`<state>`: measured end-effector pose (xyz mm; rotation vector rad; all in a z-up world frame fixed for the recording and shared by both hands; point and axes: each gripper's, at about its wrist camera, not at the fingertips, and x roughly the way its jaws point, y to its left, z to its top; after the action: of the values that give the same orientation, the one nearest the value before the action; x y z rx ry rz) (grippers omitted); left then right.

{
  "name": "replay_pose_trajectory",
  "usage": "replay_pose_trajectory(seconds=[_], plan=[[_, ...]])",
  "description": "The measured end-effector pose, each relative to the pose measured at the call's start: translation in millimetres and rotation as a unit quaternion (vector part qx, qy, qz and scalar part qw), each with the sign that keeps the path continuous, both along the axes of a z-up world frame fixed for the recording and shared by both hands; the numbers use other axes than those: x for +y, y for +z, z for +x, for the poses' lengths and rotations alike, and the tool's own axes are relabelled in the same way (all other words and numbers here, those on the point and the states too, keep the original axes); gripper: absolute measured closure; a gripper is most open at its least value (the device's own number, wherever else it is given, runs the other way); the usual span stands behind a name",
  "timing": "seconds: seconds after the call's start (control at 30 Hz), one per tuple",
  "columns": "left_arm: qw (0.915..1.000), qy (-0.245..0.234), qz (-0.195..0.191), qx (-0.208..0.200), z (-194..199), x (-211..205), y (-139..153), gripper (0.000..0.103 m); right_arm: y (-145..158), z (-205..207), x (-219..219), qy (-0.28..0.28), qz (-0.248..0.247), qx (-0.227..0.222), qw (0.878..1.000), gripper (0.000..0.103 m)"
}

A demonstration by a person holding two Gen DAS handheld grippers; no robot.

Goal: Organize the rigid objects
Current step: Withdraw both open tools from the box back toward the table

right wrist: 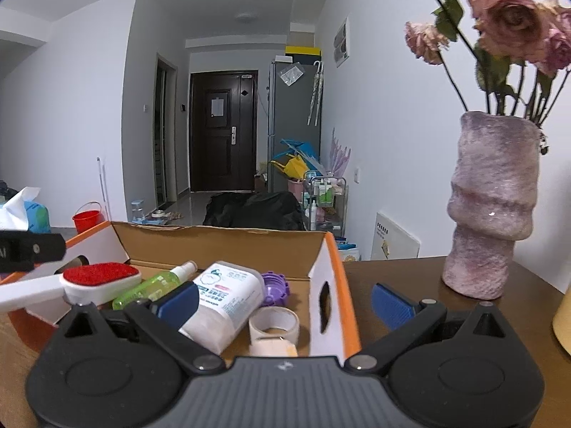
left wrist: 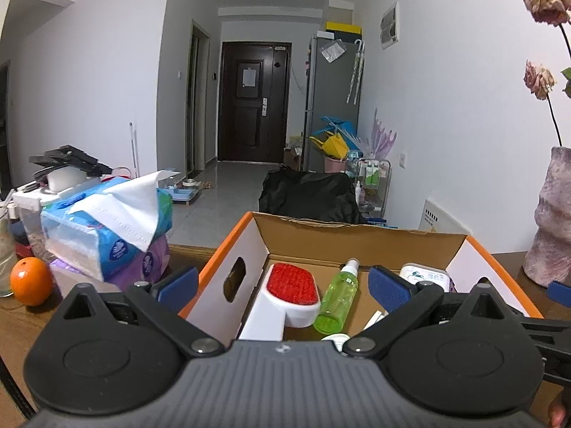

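Note:
An open cardboard box with orange rims (left wrist: 228, 242) (right wrist: 335, 260) stands on the wooden table. It holds a white lint brush with a red pad (left wrist: 291, 285) (right wrist: 100, 274), a green spray bottle (left wrist: 337, 297) (right wrist: 157, 283), a white labelled bottle (right wrist: 228, 296) (left wrist: 424, 274), a purple cap (right wrist: 274, 285) and a tape roll (right wrist: 274, 322). My left gripper (left wrist: 283, 285) is open and empty, its fingers straddling the box's left wall. My right gripper (right wrist: 285, 297) is open and empty, its fingers straddling the box's right wall.
Left of the box lie stacked tissue packs (left wrist: 107, 235) and an orange (left wrist: 31, 281). A purple vase with dried roses (right wrist: 492, 207) stands to the right on the table. A yellow object (right wrist: 564, 317) shows at the far right edge.

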<state>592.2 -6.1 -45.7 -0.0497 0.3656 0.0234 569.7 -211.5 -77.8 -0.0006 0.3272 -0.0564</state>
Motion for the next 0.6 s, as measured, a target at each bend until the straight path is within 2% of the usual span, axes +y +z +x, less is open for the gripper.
replay_pose_trajectory(seconds=[0.6], plan=[[0.9998,-0.004,0.013,-0.011,-89,8,2,0.0,4,-91,-23,-0.019,0.009,-0.026,0.999,0.0]])
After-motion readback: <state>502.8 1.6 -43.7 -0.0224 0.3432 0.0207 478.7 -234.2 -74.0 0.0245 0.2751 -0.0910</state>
